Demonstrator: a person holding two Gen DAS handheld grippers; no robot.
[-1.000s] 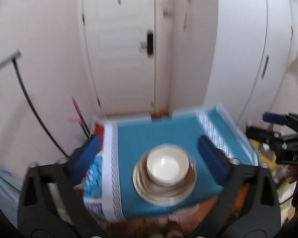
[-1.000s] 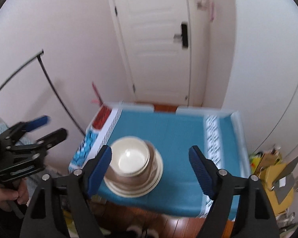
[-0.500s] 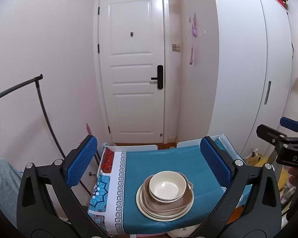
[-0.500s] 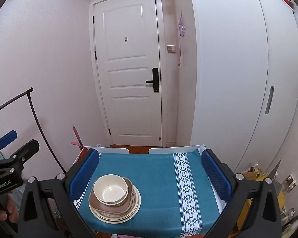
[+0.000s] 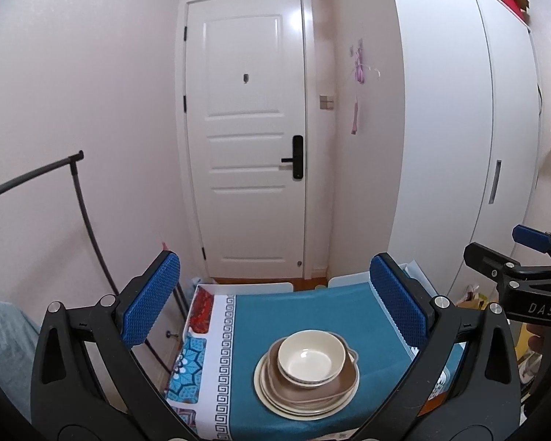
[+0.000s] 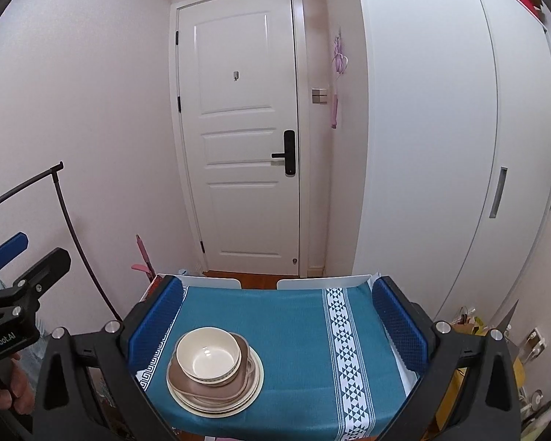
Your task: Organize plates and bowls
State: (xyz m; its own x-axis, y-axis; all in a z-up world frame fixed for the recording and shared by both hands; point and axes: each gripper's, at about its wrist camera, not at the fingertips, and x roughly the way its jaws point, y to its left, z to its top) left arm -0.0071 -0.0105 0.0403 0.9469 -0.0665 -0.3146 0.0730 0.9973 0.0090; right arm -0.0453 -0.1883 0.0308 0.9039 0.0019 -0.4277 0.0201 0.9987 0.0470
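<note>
left gripper (image 5: 275,308): spread wide, holds nothing | right gripper (image 6: 277,316): jaws just opened fully, nothing between them | cream bowl (image 5: 310,358): atop plate stack (image 5: 305,397) on teal-clothed surface (image 5: 312,312), ahead of and below both grippers, untouched

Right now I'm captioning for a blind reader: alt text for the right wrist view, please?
A cream bowl sits nested on a brown dish atop stacked cream plates on a teal tablecloth, framed by the open, empty right gripper. Behind stands a closed white door.
</note>
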